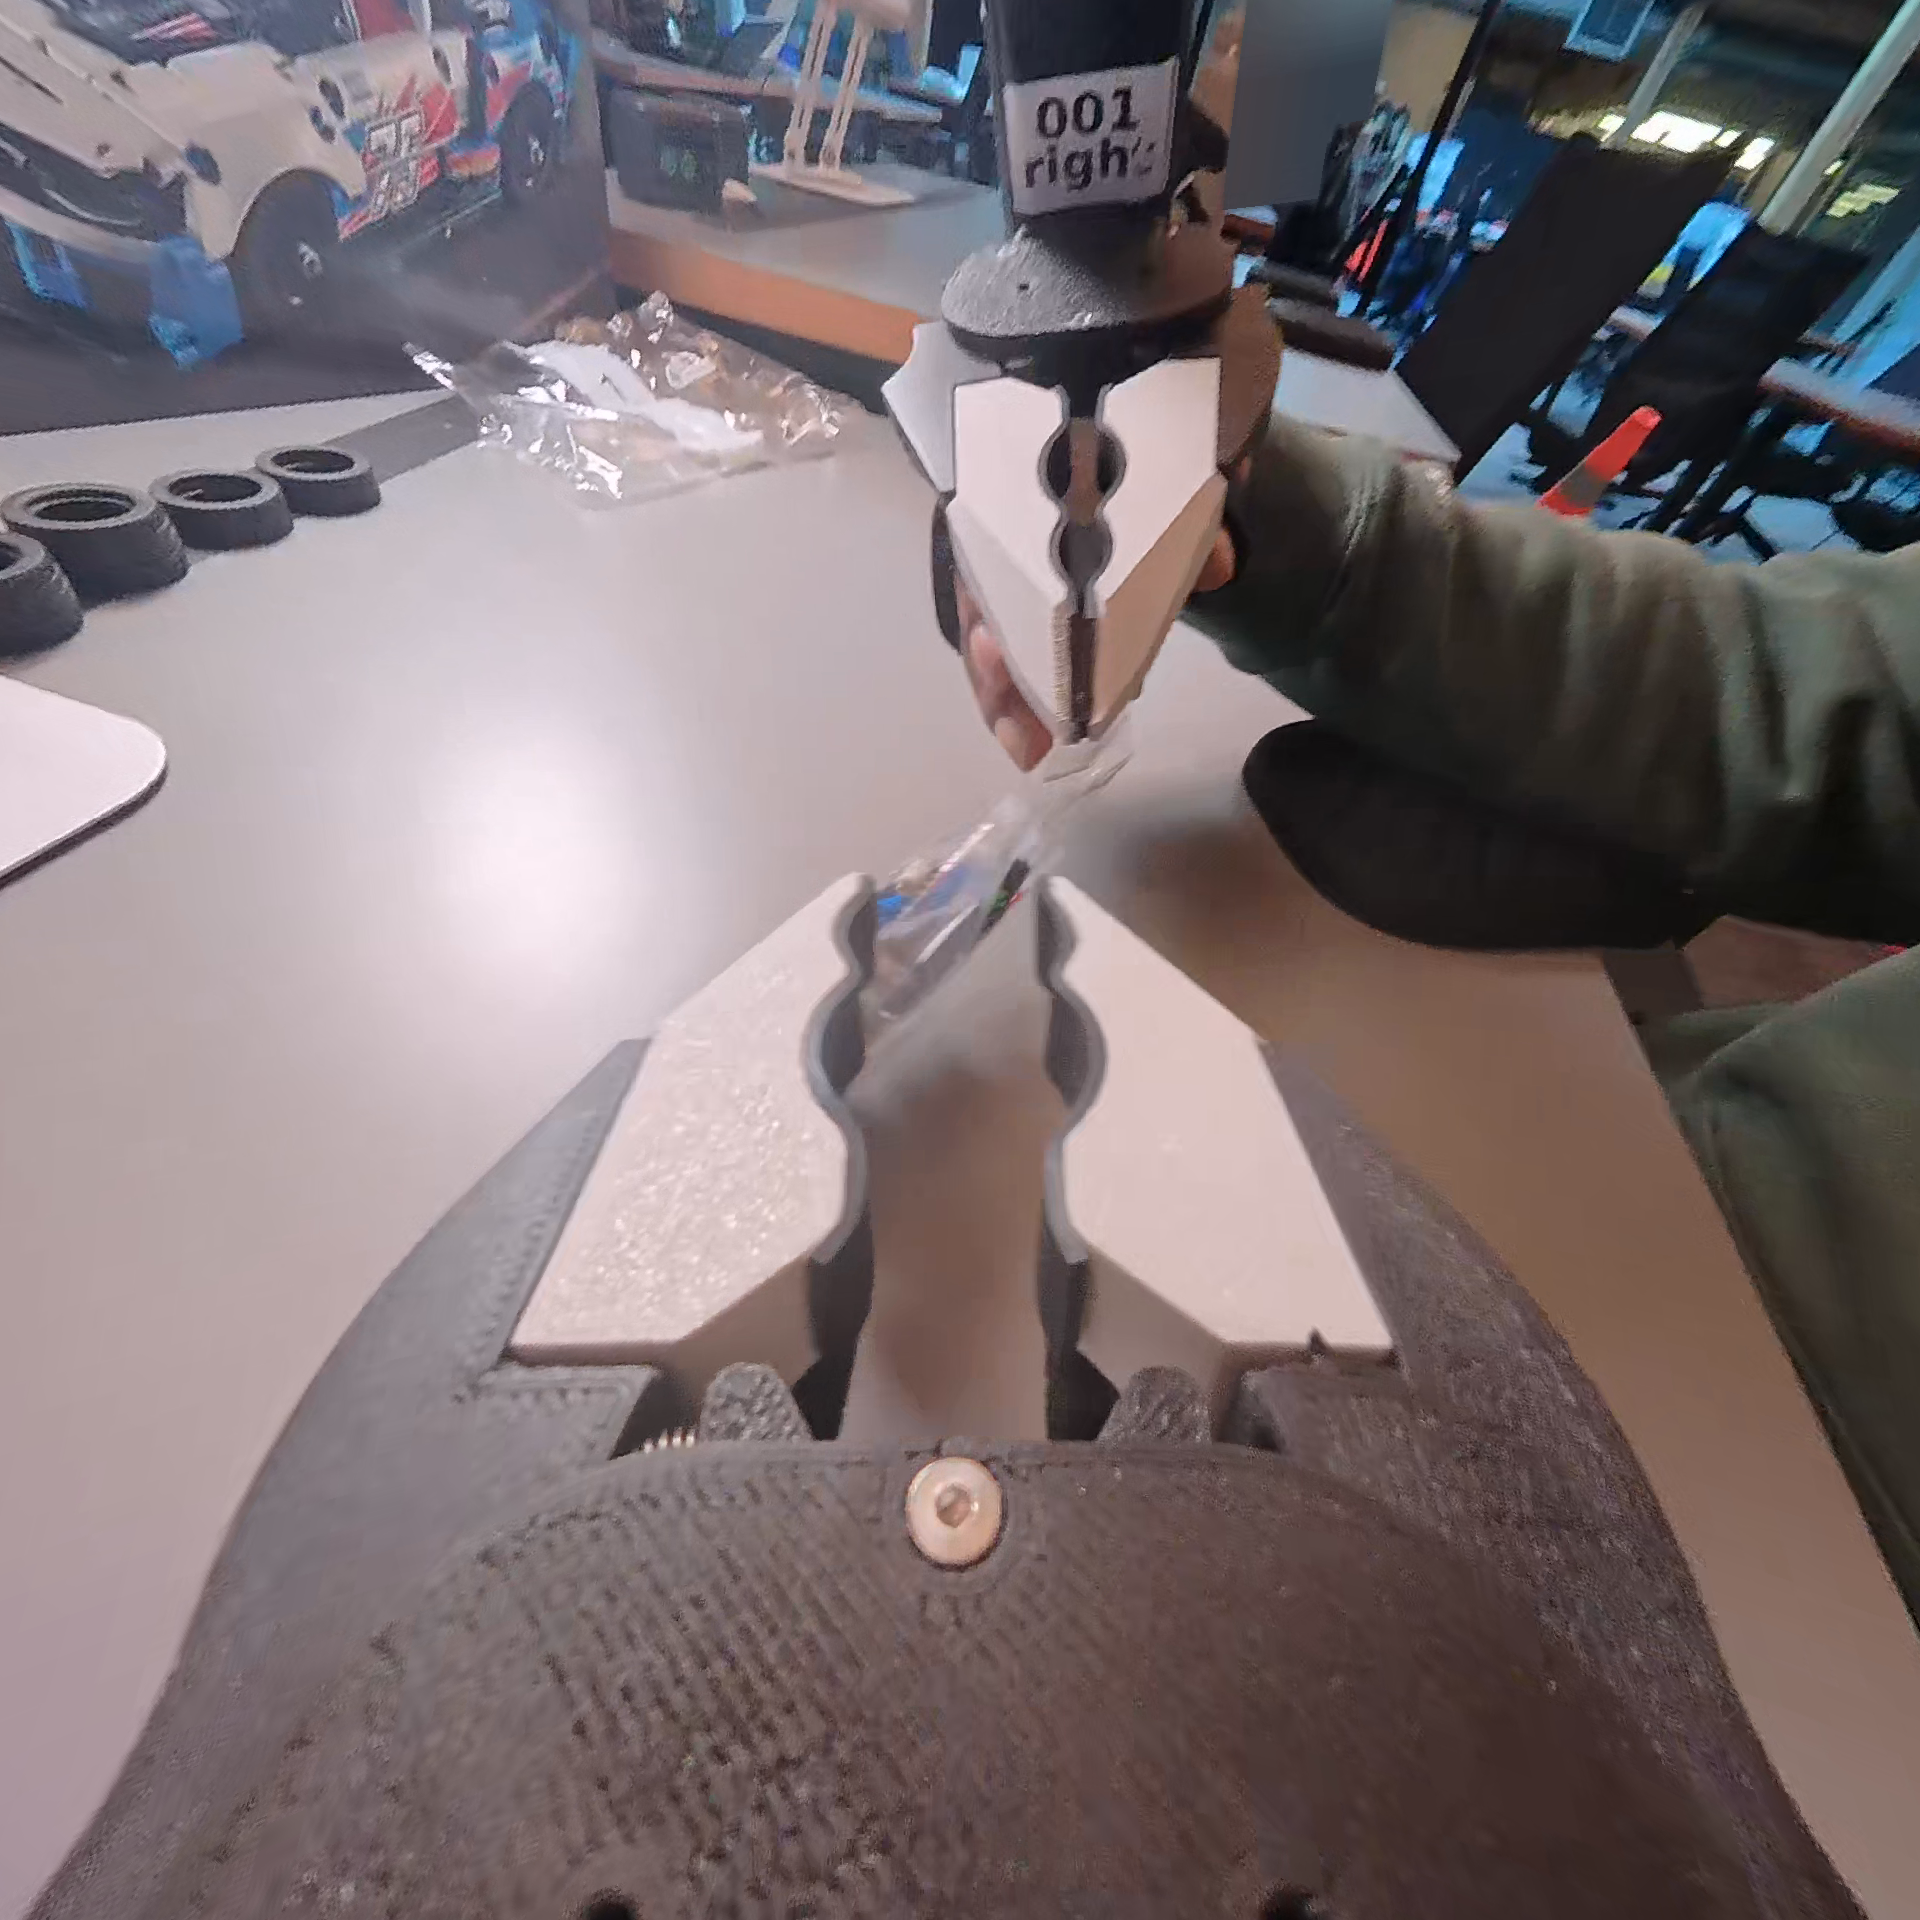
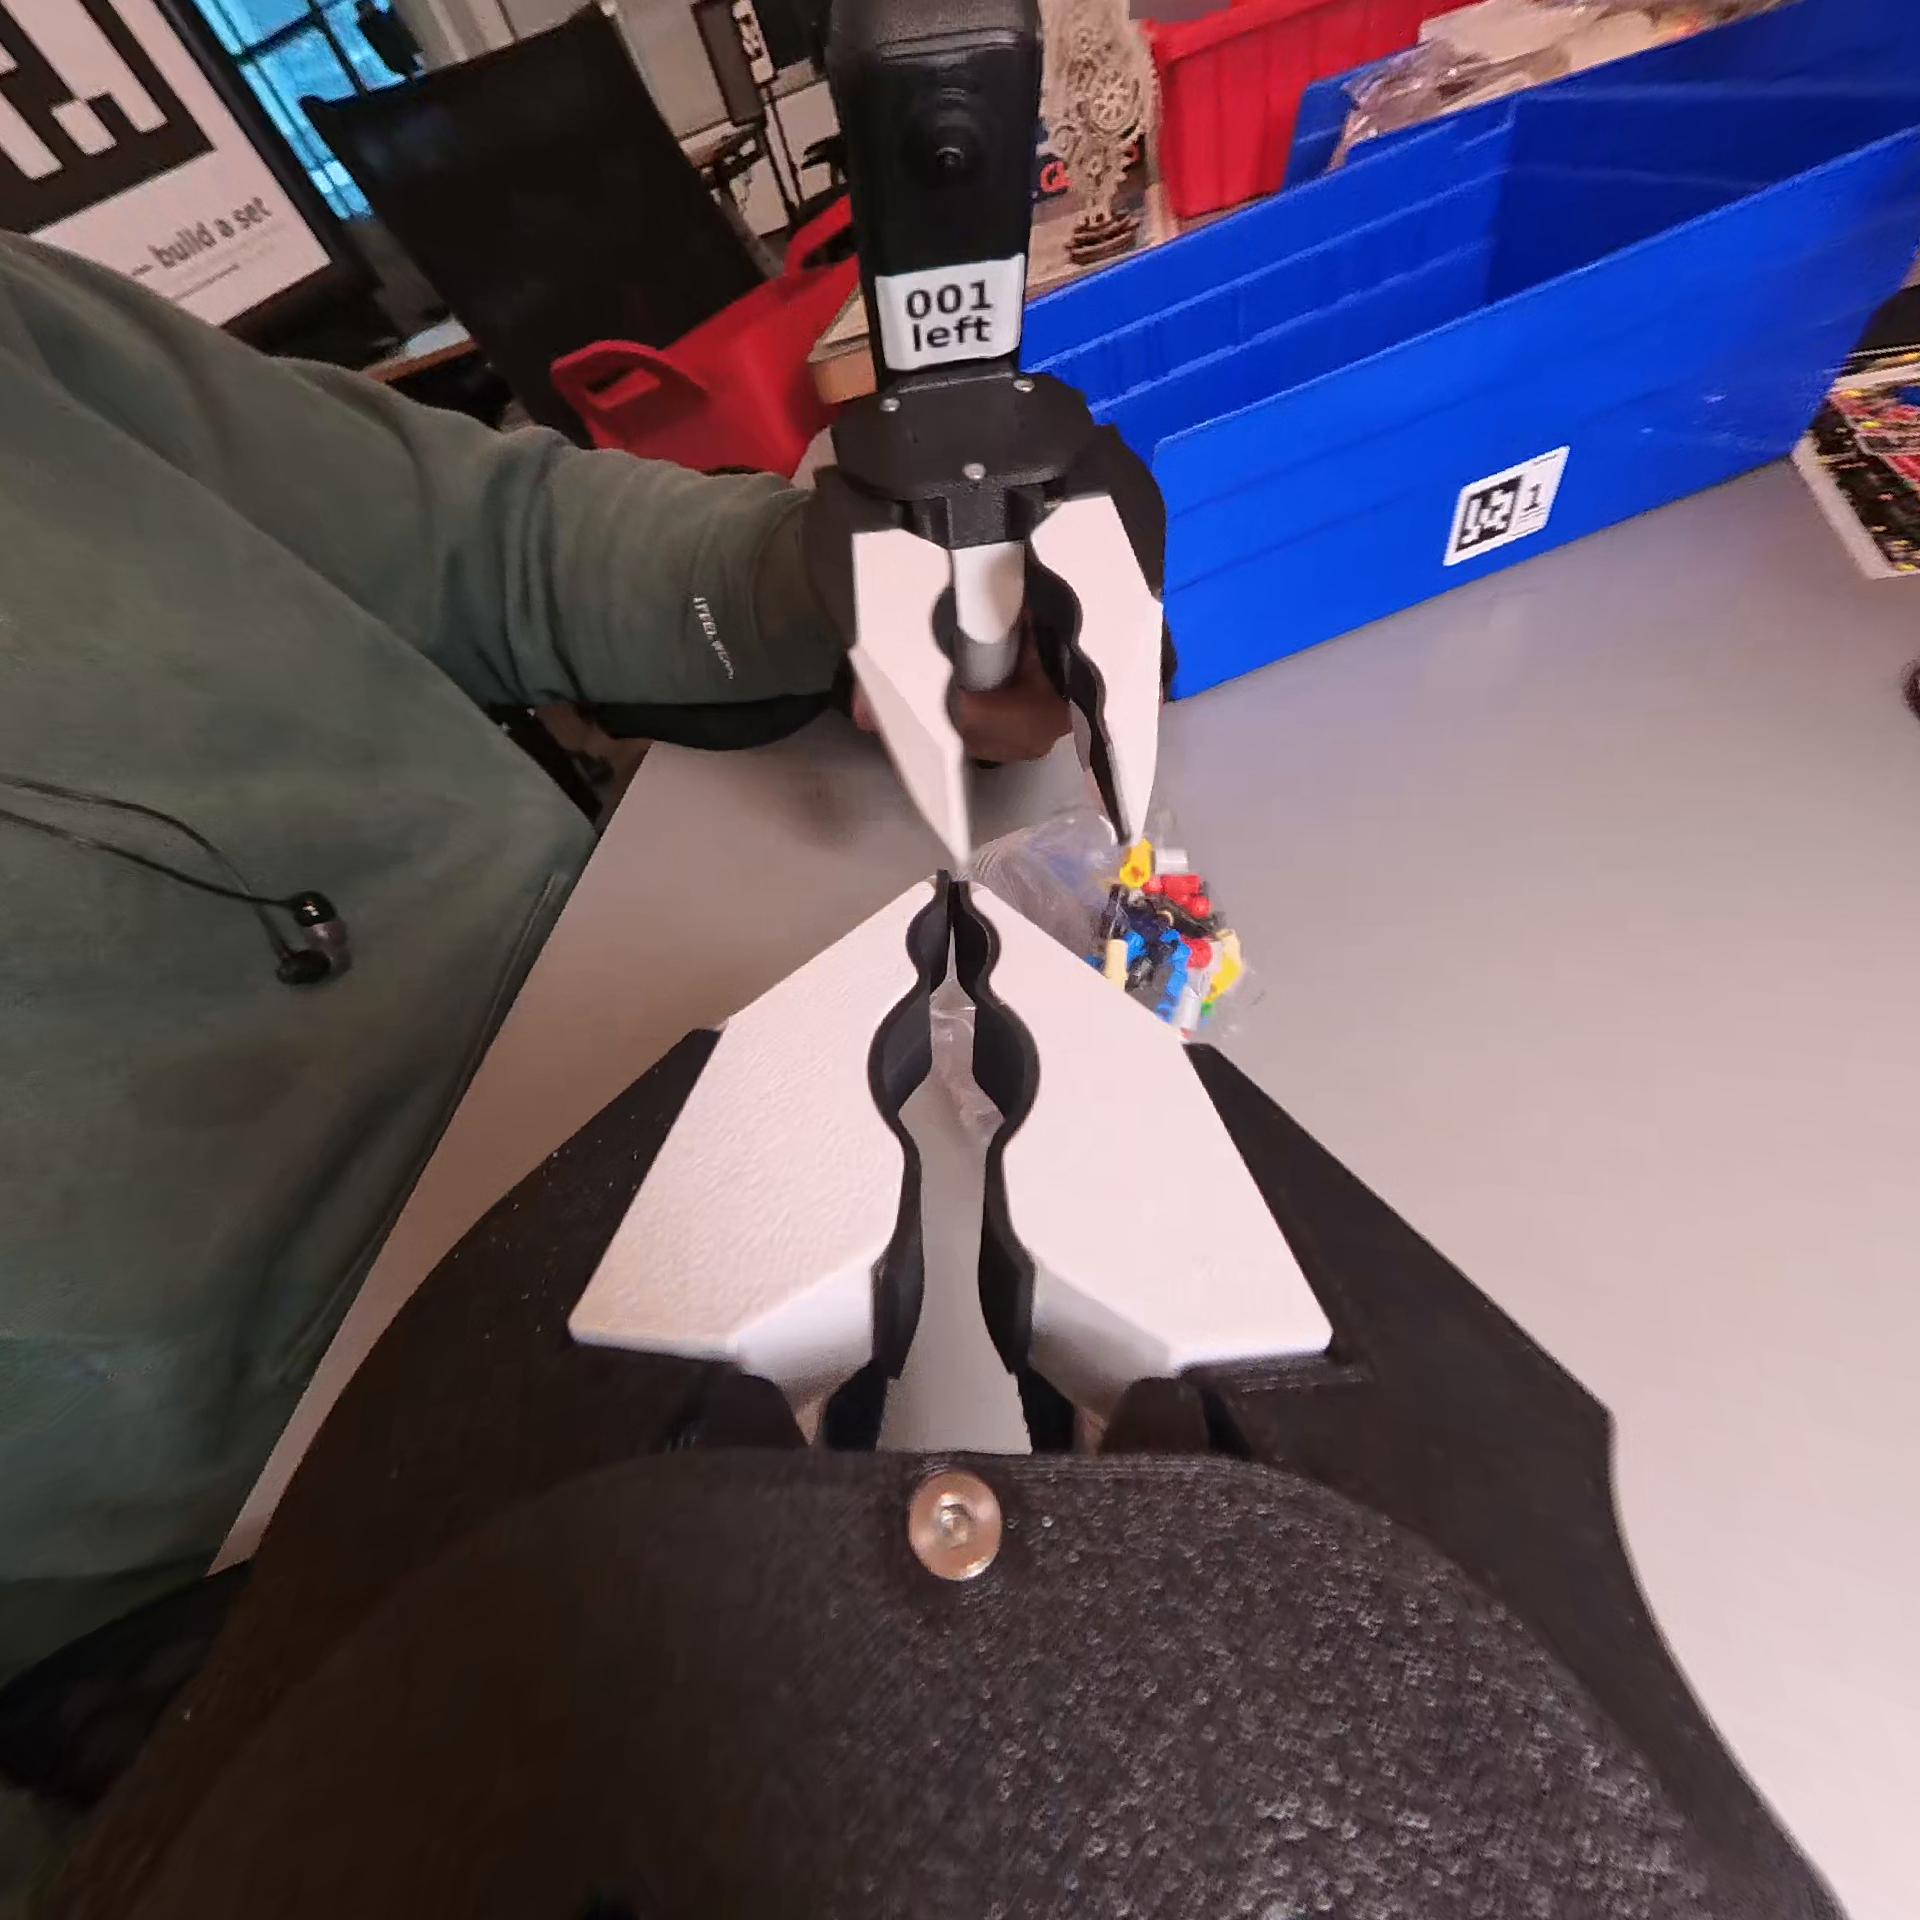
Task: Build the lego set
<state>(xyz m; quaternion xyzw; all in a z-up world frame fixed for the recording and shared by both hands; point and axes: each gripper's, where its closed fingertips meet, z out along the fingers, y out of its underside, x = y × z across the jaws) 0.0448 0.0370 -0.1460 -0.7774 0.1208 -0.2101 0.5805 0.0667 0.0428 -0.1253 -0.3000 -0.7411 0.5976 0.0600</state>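
Observation:
A small clear plastic bag [image 2: 1164, 935] holds several small lego pieces in red, blue, yellow and black. My right gripper [image 2: 948, 891] is shut on the bag's clear edge and holds it above the grey table [image 2: 1558, 935]. In the left wrist view the right gripper [image 1: 1081, 727] points down with the bag [image 1: 966, 862] hanging from its tips. My left gripper [image 1: 951, 894] is open, with the bag's lower part between its fingertips and a gap on the right side. In the right wrist view the left gripper [image 2: 1044, 836] stands open just above the bag.
Several black tyres [image 1: 218, 504] line the table's far left, beside a crumpled clear bag [image 1: 644, 416] and the set's box [image 1: 260, 156]. A white pad [image 1: 62, 769] lies at the left. Blue bins [image 2: 1455, 364] stand behind. The person's green sleeves [image 1: 1558, 644] flank the table edge. The tips of both grippers are at nearly the same place.

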